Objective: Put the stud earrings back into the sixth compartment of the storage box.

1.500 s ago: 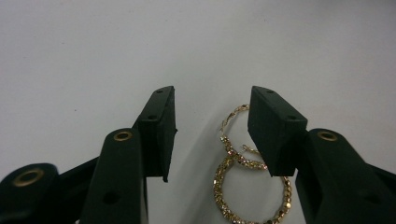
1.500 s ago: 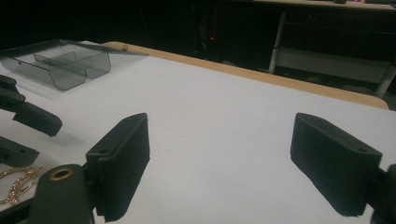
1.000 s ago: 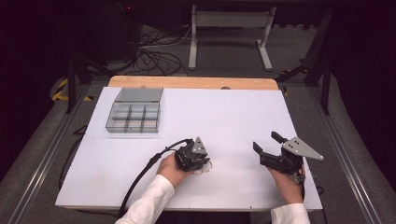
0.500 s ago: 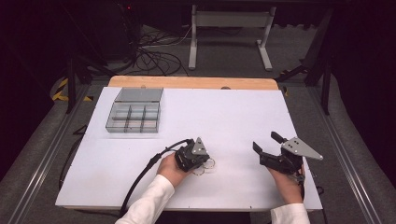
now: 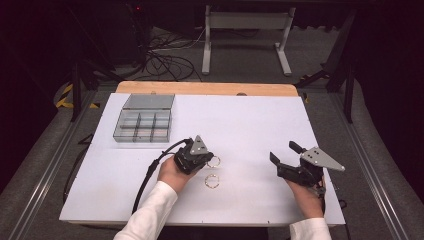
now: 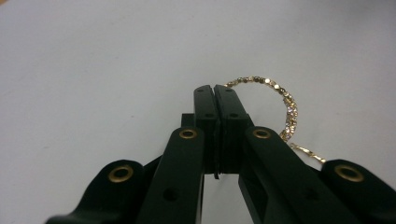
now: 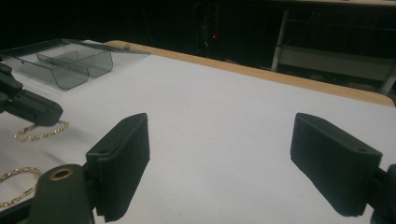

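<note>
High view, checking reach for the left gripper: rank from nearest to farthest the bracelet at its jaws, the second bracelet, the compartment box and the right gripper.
1. Bracelet at its jaws, touching the tips.
2. Second bracelet, just below-right.
3. Compartment box, up-left.
4. Right gripper, far right.

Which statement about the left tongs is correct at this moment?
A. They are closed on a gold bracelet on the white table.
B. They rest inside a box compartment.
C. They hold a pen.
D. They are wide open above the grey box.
A: in the left gripper view the jaws of the left tongs meet on the gold bracelet, whose beaded loop curves out beside them over the white table.
</note>
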